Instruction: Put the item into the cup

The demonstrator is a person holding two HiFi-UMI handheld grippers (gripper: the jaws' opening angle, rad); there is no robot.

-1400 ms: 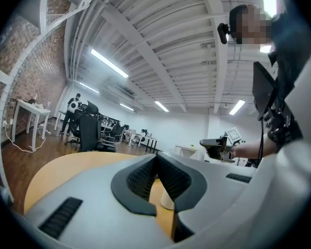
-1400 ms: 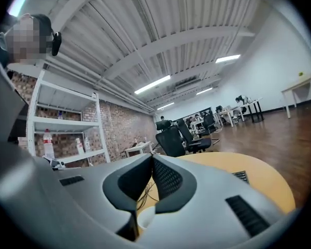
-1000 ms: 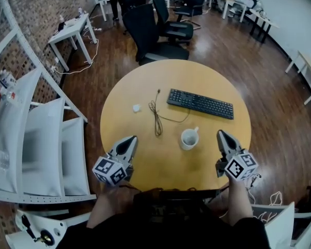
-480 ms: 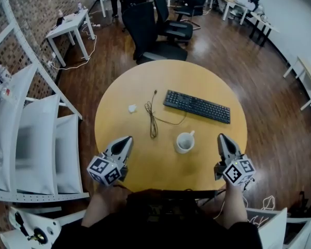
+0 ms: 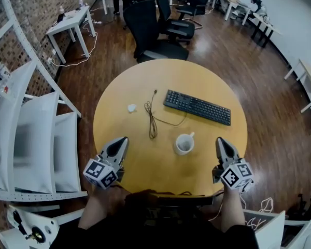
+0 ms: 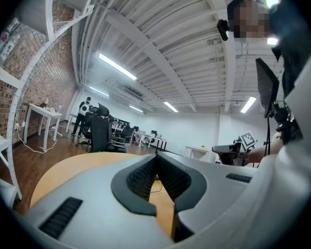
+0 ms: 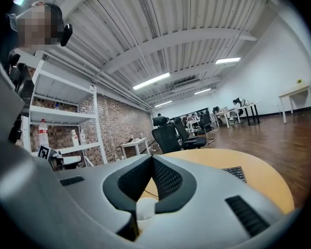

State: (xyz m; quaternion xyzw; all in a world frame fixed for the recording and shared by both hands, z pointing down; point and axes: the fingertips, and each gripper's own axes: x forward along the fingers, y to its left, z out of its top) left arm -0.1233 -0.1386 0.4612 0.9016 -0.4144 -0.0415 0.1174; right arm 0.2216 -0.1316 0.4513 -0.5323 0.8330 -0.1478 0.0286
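Observation:
A white cup (image 5: 185,143) stands on the round wooden table (image 5: 145,77), right of centre and toward the near edge. A small white item (image 5: 131,108) lies at the table's left part, well apart from the cup. My left gripper (image 5: 122,140) hovers over the near left of the table, its jaws shut and empty, with the tips (image 6: 155,157) meeting. My right gripper (image 5: 220,140) is just right of the cup, shut with nothing held. In the right gripper view the cup (image 7: 145,209) shows below the closed jaws (image 7: 152,157).
A black keyboard (image 5: 197,107) lies beyond the cup. A thin dark cable (image 5: 153,119) runs between the item and the cup. Black office chairs (image 5: 155,30) stand behind the table, white shelving (image 5: 36,139) is at the left, and a white desk (image 5: 67,22) at the far left.
Both grippers have drawn back slightly toward the near edge of the table. Their jaws stayed shut. Cup and item have not moved.

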